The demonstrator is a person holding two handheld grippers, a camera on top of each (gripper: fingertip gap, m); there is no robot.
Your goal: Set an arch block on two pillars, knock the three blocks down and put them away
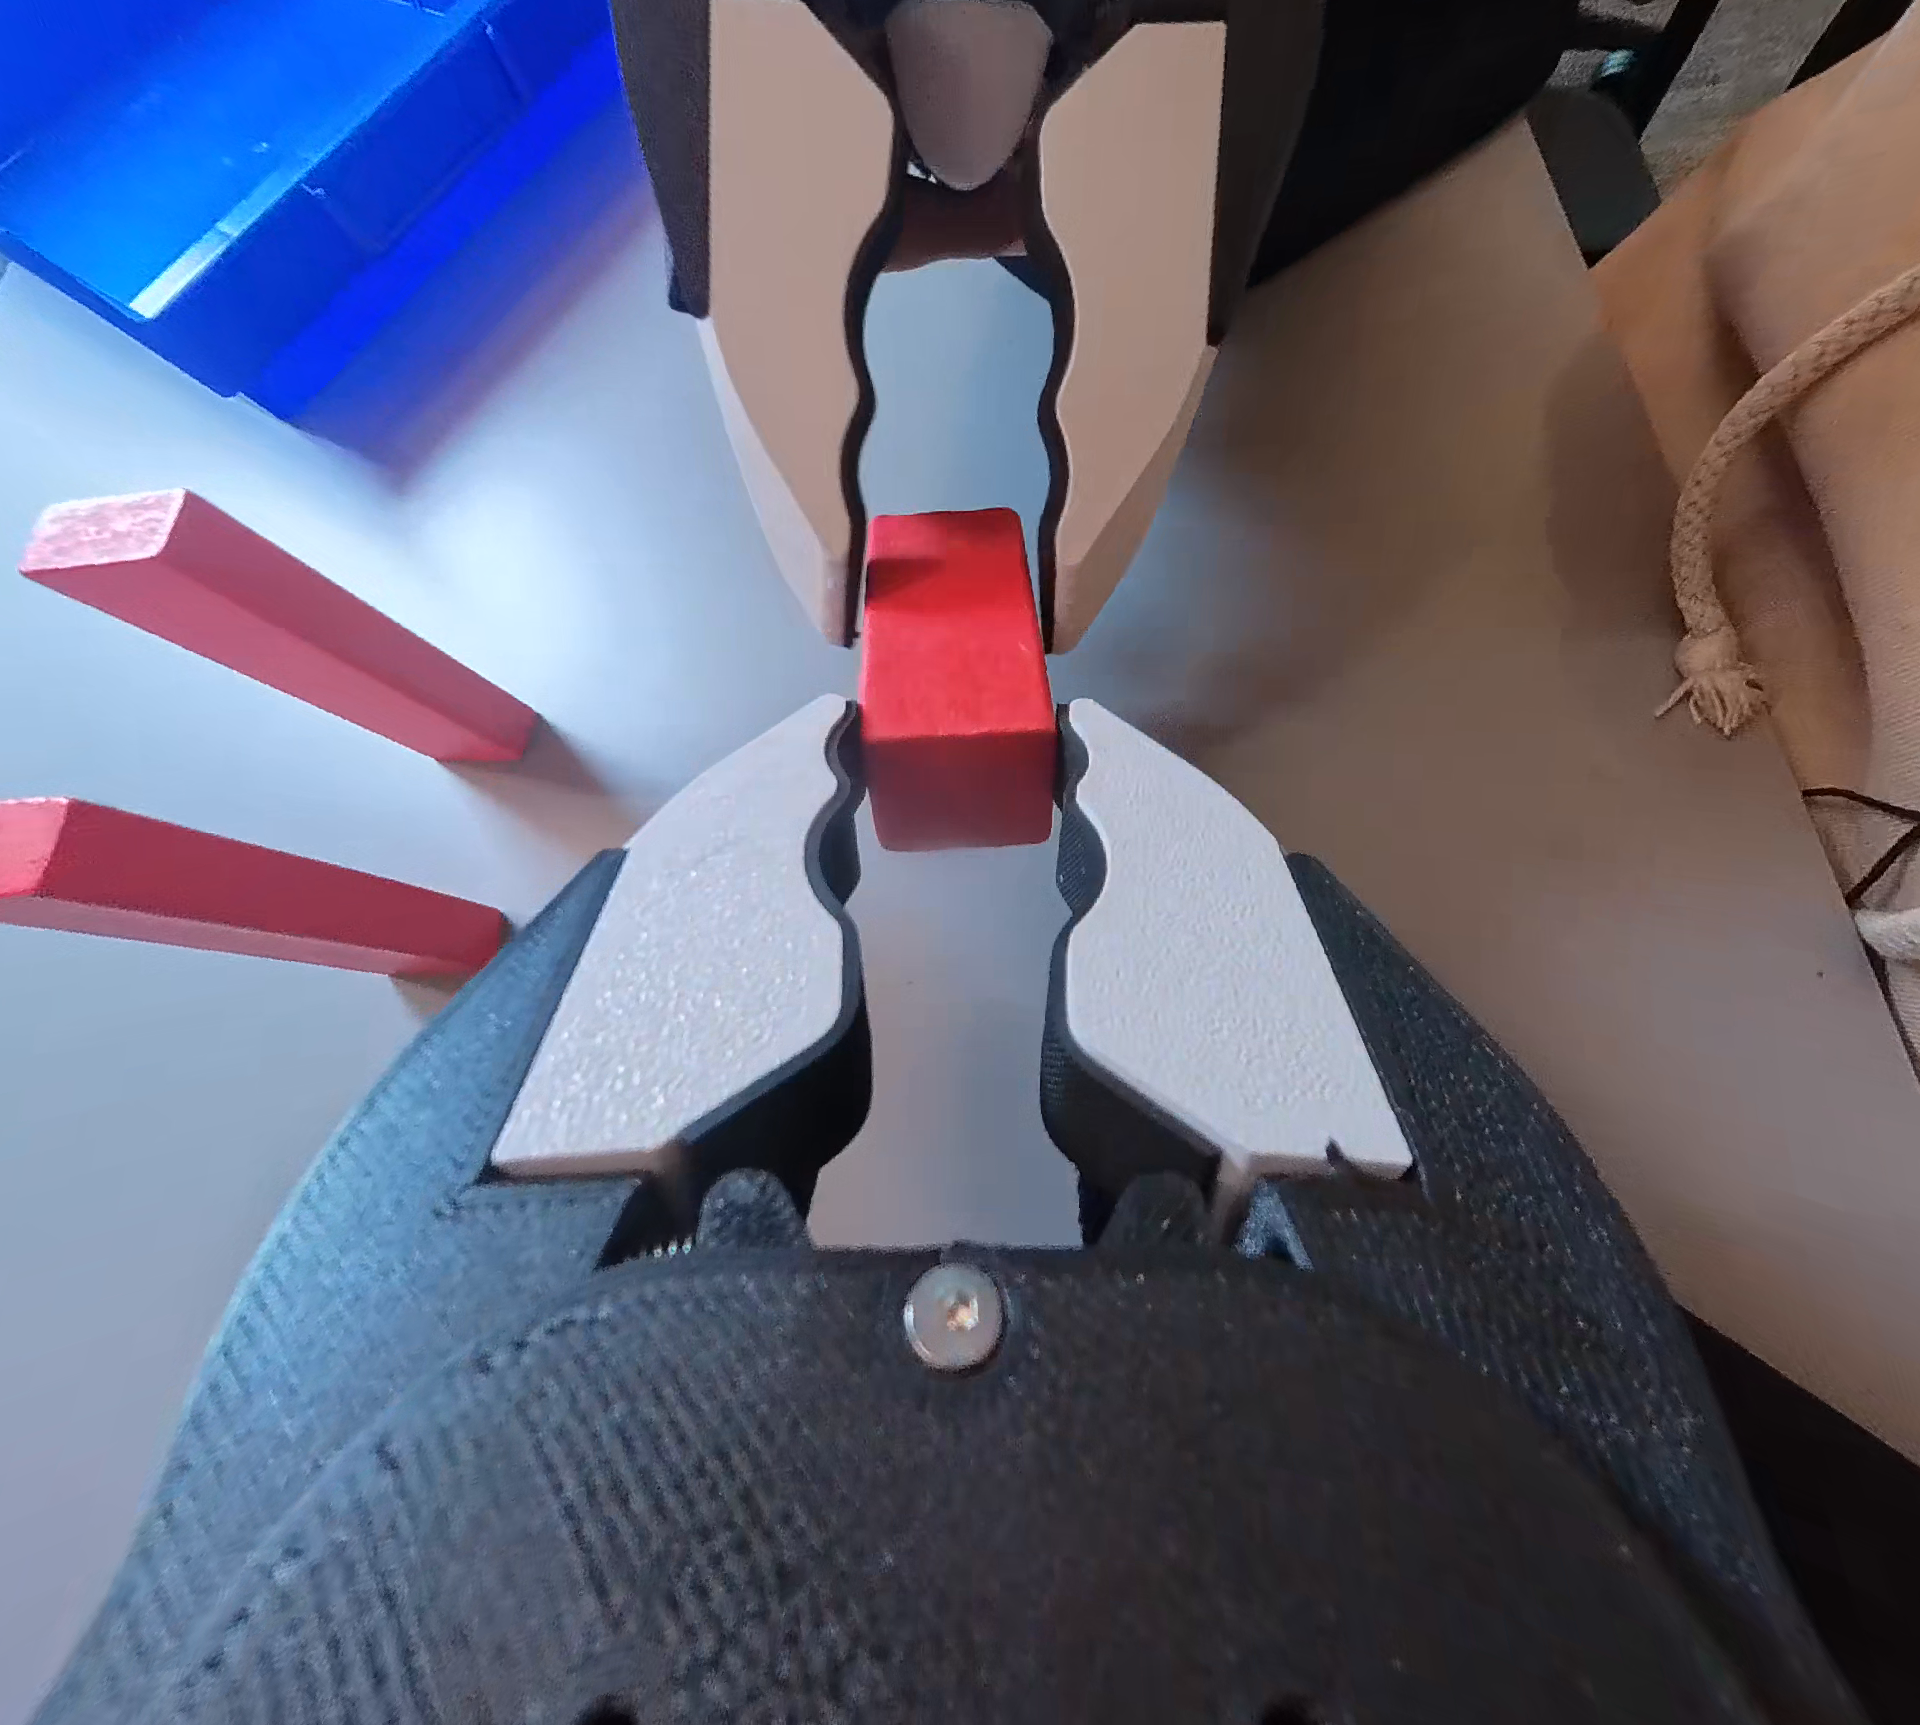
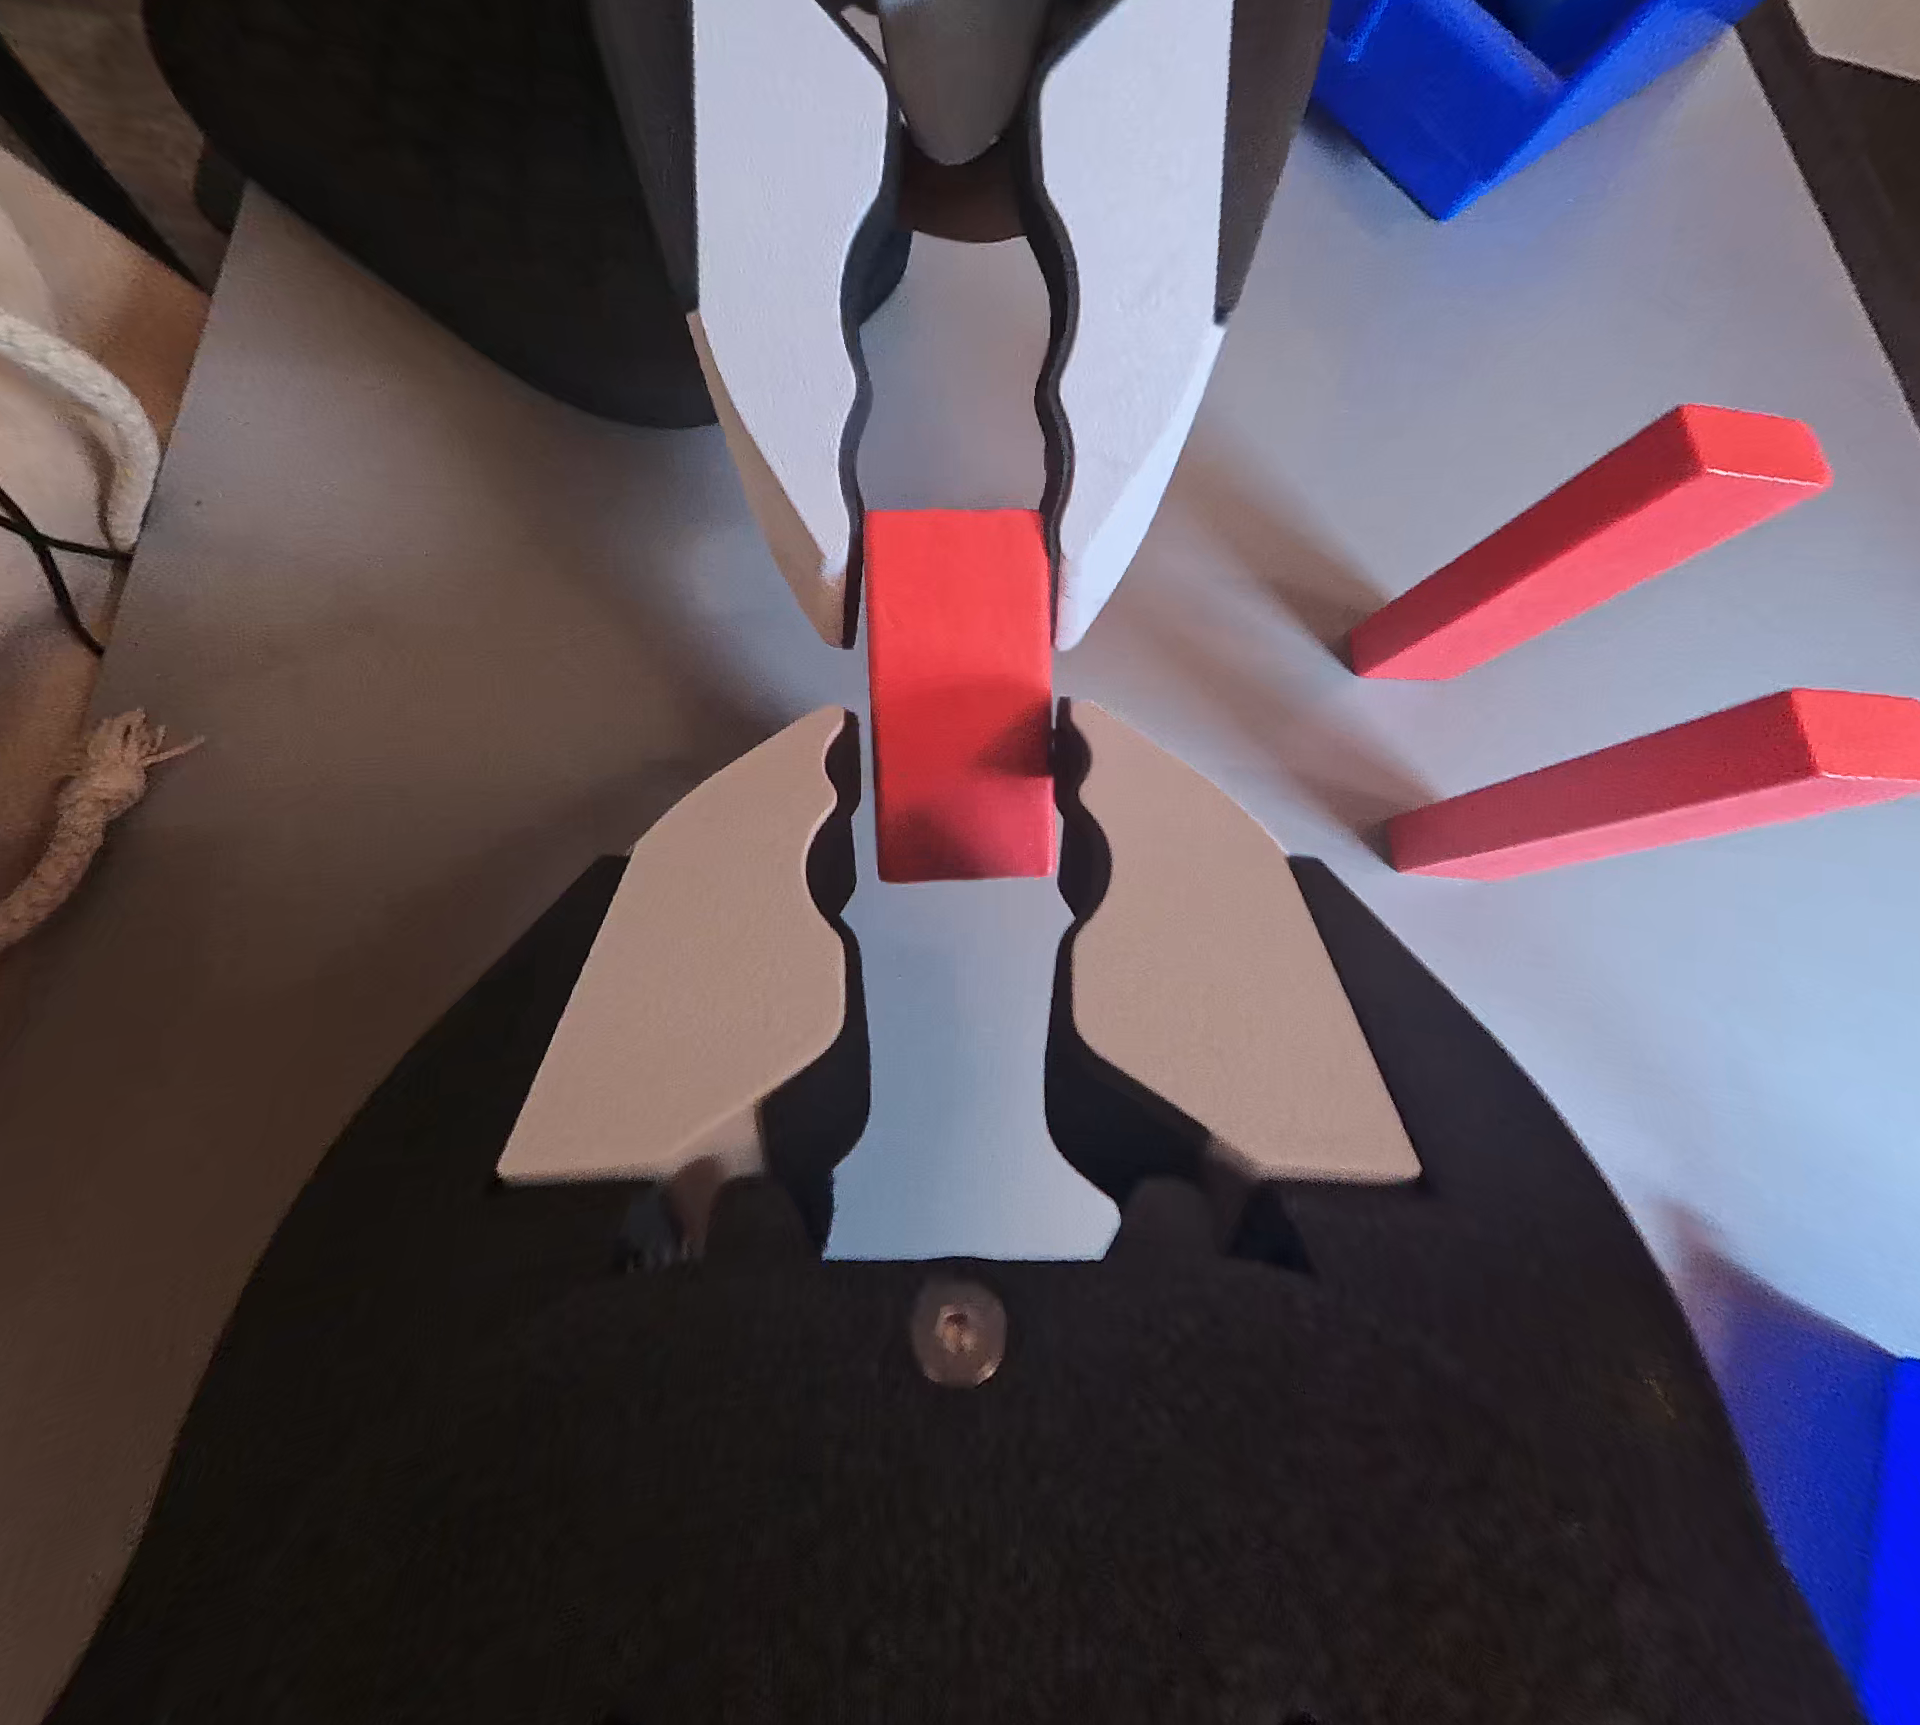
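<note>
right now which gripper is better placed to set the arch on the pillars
Left, marginally: both jaws clamp the arch block, but the near pillar stands closer beside the left gripper.

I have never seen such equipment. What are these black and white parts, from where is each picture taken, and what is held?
There is no robot here. A person holds one hand tool in each hand; each tool has two white jaws and a small camera that looks forward along them.

In the left wrist view, the left gripper fills the bottom, and the right gripper faces it from the top. The right wrist view shows the same scene from the opposite side.

Both grippers hold one red arch block together, each closed on one end.

On the pale table, two long red pillars stand upright side by side, nothing on them yet. A blue bin stands farther off. A beige cloth bag with a rope cord lies at the edge.
</note>
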